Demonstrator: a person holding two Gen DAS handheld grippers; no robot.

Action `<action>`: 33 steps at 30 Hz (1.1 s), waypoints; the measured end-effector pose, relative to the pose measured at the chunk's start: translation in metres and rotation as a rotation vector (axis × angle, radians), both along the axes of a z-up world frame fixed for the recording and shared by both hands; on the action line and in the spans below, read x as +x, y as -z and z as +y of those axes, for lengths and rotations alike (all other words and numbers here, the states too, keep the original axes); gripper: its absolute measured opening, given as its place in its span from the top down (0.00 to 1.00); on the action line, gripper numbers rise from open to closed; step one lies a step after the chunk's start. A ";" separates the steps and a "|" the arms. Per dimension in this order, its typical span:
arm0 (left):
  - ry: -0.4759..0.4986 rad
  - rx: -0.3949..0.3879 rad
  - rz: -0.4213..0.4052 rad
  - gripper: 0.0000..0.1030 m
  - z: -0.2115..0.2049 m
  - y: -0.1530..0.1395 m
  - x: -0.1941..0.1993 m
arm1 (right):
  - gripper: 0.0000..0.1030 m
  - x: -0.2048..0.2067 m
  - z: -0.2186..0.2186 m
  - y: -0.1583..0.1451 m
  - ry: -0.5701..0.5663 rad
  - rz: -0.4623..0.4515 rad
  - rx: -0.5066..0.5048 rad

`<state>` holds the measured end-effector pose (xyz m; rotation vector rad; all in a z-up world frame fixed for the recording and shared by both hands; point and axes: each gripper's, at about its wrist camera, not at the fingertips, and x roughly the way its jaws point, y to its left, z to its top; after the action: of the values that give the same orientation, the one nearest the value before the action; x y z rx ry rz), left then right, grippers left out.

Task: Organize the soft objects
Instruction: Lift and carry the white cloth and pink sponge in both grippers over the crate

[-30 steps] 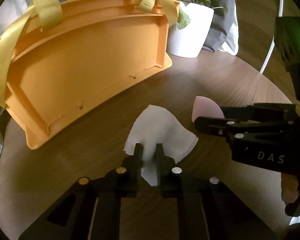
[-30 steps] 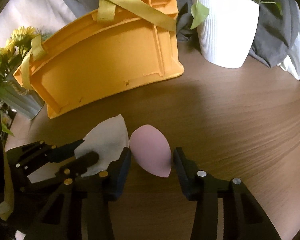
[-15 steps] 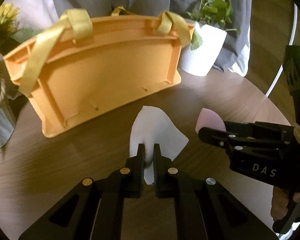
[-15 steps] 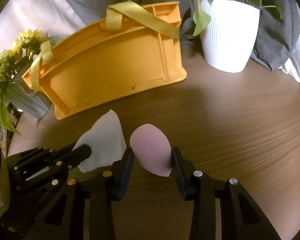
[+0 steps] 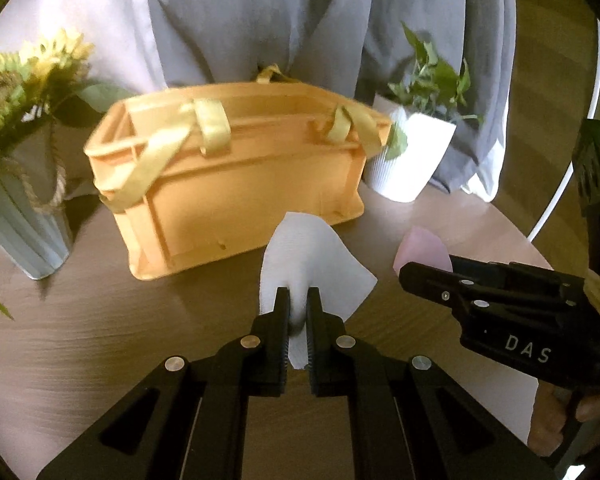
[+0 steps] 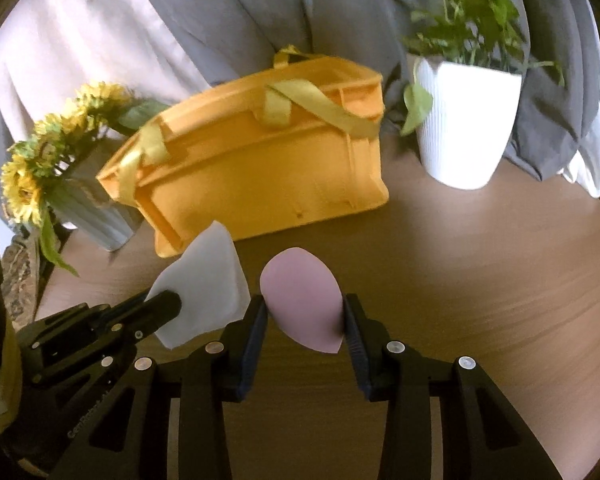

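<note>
My left gripper (image 5: 298, 300) is shut on a white cloth (image 5: 308, 256) and holds it above the wooden table; the cloth also shows in the right wrist view (image 6: 204, 284). My right gripper (image 6: 304, 312) is shut on a pink egg-shaped sponge (image 6: 304, 300), whose tip shows in the left wrist view (image 5: 422, 246). The two grippers are side by side, the right one (image 5: 416, 276) to the right of the cloth. An orange basket (image 5: 236, 184) with yellow handles stands behind them, also in the right wrist view (image 6: 260, 168).
A grey vase of sunflowers (image 5: 20, 200) stands left of the basket. A white pot with a green plant (image 6: 464, 128) stands to its right. Grey and white curtains (image 5: 300, 20) hang behind. The round table's edge (image 6: 580, 420) curves at the right.
Both grippers have lifted with their loads and tilted up. The view now looks at the basket from lower down, with the curtains and vase in sight.
</note>
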<state>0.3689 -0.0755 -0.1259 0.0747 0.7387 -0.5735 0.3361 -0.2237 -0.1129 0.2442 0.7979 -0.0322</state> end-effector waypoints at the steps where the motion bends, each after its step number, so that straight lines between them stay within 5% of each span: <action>1: -0.005 -0.001 -0.009 0.91 0.001 -0.004 -0.002 | 0.61 -0.002 0.000 -0.004 -0.004 -0.007 -0.001; 33: -0.209 -0.053 -0.276 0.91 0.017 -0.107 -0.044 | 0.61 -0.021 0.004 -0.104 -0.136 -0.285 -0.043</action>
<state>0.3244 -0.0581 -0.0187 0.0262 0.4551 -0.3733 0.3154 -0.2194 -0.0088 0.1489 0.5283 0.1119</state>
